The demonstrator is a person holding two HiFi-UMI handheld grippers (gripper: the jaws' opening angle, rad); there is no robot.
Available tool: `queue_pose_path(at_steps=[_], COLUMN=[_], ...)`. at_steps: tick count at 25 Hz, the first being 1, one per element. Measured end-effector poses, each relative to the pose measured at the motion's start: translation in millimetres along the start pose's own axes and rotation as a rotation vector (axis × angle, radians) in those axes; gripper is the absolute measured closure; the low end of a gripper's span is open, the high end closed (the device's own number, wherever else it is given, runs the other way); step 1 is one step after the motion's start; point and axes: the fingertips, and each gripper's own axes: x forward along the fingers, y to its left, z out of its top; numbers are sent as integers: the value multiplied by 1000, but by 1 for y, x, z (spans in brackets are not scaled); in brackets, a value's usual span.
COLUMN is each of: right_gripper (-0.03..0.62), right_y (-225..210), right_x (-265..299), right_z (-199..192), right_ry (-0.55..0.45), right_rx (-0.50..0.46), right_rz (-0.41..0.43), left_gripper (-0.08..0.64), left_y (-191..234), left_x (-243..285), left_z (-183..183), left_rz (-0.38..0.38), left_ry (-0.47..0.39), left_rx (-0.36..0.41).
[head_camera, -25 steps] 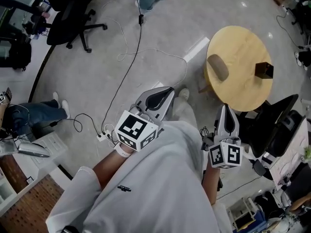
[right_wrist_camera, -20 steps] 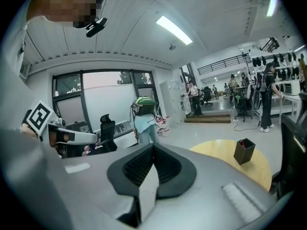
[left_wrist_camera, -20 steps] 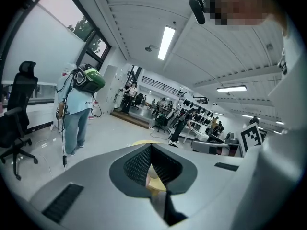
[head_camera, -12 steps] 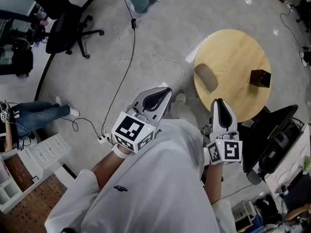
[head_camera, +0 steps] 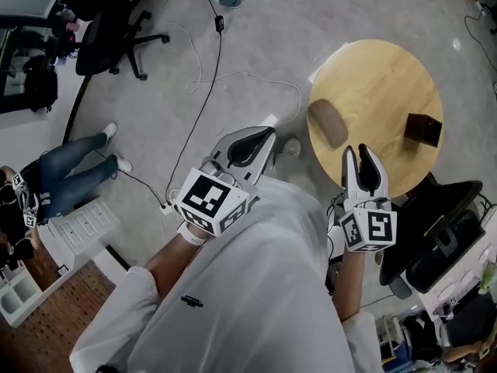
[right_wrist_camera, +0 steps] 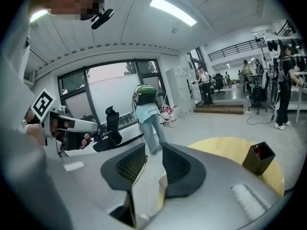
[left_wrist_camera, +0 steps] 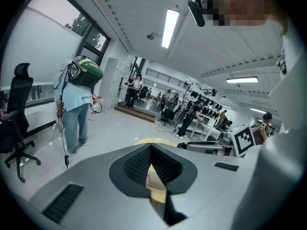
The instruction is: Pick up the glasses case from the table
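The right gripper reaches farther over the round table than a second ago, its jaws just opening, nothing between them; the glasses case lies at its eleven o'clock. The left gripper stays pressed together, empty.

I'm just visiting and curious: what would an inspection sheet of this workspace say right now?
Surface: round wooden table, mostly bare.
Job's things: glasses case lying on the table, untouched.
Clutter: dark box on the table.
Grippers: left tongs shut, empty; right tongs have just been opening, nothing between them.
Cables: white cable and black cable trail across the floor.
Surroundings: office chair, a person's legs.
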Motion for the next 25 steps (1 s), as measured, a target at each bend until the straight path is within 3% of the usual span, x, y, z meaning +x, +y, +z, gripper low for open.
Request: queue_pose_path(at_steps=[9, 25], right_gripper=[428, 291], right_y=[-13, -31], right_x=[36, 93], right_z=[-27, -115], right_ry=[95, 290], right_rx=[-16, -183], right_rz=[33, 109], left_gripper=[552, 552], left_y=[17, 41], left_x=[29, 84], left_z=[-9, -74], left_rz=[-2, -15], left_ry=[46, 170], left_rx=[-11, -45])
